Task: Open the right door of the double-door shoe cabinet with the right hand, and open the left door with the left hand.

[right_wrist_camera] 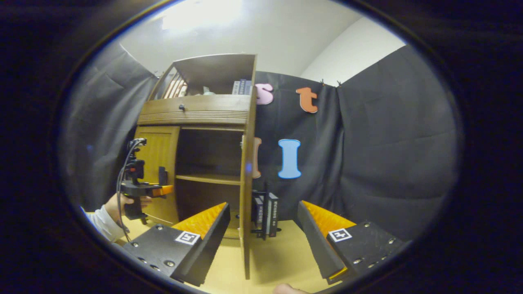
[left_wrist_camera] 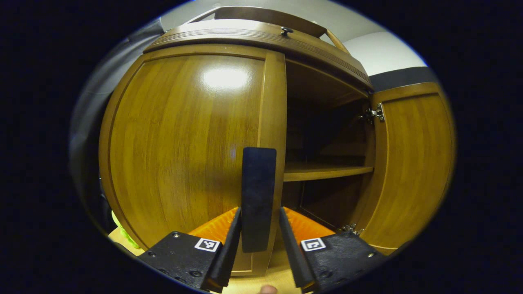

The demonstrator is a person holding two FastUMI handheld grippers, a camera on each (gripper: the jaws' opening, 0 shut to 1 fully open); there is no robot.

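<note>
Double-door shoe cabinet of glossy brown wood [right_wrist_camera: 196, 110], half done: stood near the black cloth wall, with the panelled right door [left_wrist_camera: 408, 163] already swung wide on its metal hinges [left_wrist_camera: 376, 113] and the panelled left door [left_wrist_camera: 184, 143] shut flush against the frame. Showed a bare wooden inner shelf [left_wrist_camera: 322, 171] through the opened half.

Left gripper [left_wrist_camera: 259, 209]: pointed straight at the shut door, jaws spread and straddling the dark upright bar handle [left_wrist_camera: 258, 183] near that door's inner edge. Sat close on both sides of the bar, with a thin gap on the right, so not judged to be pinching yet. Seen from the right gripper view too, low at the cabinet's front, held in a person's hand [right_wrist_camera: 116, 206].

Right gripper [right_wrist_camera: 262, 204]: hung back from the cabinet, jaws spread wide. Had the opened door's thin edge standing upright between the fingers farther off, touched by neither.

Handling, as a judgement: a stiff, rigid panel, fairly light, turning on hinges at the outer side, so likely to swing in an arc rather than come straight out. Lacquered face too slick and flat to grip; best taken by the bar, around its middle, jaws pressed squarely on its two sides. Would call for a pull curving outward to the left, following the hinge, to keep the bar from slipping or twisting out of the jaws. Some stiffness at the start possible, from sprung hinges.
</note>
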